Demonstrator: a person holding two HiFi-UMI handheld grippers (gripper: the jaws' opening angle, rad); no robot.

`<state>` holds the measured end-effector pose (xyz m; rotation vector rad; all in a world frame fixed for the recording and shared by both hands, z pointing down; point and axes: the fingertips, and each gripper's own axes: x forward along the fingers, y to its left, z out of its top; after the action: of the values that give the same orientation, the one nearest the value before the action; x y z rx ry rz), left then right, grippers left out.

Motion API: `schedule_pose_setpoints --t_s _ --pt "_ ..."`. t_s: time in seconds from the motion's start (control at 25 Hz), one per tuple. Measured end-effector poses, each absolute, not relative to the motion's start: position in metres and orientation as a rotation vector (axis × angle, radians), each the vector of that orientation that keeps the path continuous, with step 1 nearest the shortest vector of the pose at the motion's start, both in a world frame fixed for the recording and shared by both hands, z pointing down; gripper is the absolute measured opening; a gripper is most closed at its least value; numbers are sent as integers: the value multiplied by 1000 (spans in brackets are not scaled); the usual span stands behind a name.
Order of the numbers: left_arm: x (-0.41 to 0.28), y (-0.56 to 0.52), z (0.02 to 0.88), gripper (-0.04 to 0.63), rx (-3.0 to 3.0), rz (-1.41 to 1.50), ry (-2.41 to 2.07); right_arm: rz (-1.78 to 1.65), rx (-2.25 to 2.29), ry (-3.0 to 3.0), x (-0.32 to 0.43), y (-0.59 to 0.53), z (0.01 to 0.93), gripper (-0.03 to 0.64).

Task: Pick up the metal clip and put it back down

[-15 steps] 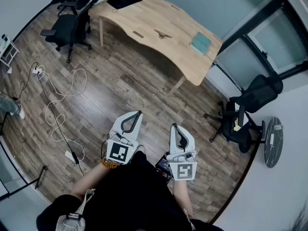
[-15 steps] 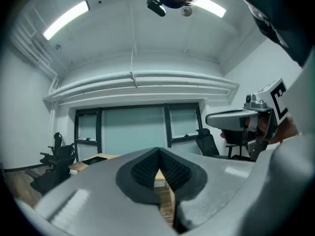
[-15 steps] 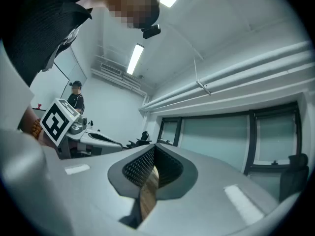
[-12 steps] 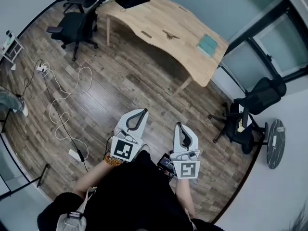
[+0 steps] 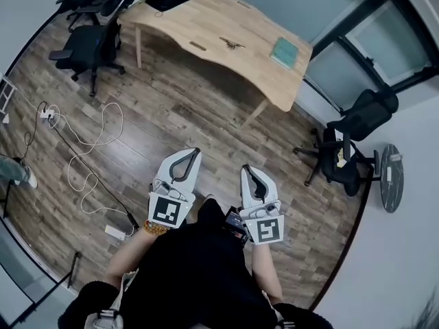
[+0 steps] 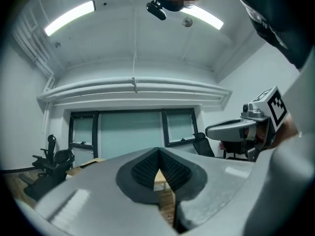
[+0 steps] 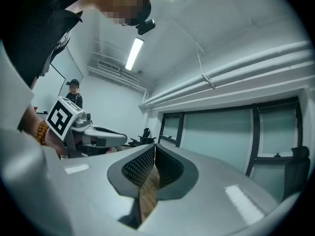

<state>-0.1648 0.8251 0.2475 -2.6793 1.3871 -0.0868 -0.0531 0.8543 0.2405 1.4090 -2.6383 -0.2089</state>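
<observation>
Since the left gripper (image 5: 195, 153) and right gripper (image 5: 245, 170) are pressed together, empty, far from the metal clip (image 5: 232, 44), reaching it unopened could knock it aside

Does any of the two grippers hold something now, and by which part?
Nothing is held: left gripper and right gripper are both shut and empty. The metal clip lies on the wooden table.

Our head view sits high, facing steeply down: floor (image 5: 171, 115), table (image 5: 219, 40) far ahead, left gripper (image 5: 194, 153) and right gripper (image 5: 247, 169) close below. Each gripper view looks along its own jaws from right behind them, tilted up at windows (image 6: 130, 134) and ceiling (image 6: 133, 38). We see the other gripper at each one's edge.
</observation>
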Motion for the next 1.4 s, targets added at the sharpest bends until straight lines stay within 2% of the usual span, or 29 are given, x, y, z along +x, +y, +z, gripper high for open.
schedule_pose_setpoints --t_s 0.32,0.96,1.4 --pt "-163 768 258 1 -2722 -122 1337 -161 1412 -2651 -64 790 247 25" --pt "-110 572 275 1 -2681 -296 1347 -159 1449 -2654 26 567 267 23" --pt "-122 446 304 1 -2757 -265 1394 -131 1440 -2585 26 442 293 23"
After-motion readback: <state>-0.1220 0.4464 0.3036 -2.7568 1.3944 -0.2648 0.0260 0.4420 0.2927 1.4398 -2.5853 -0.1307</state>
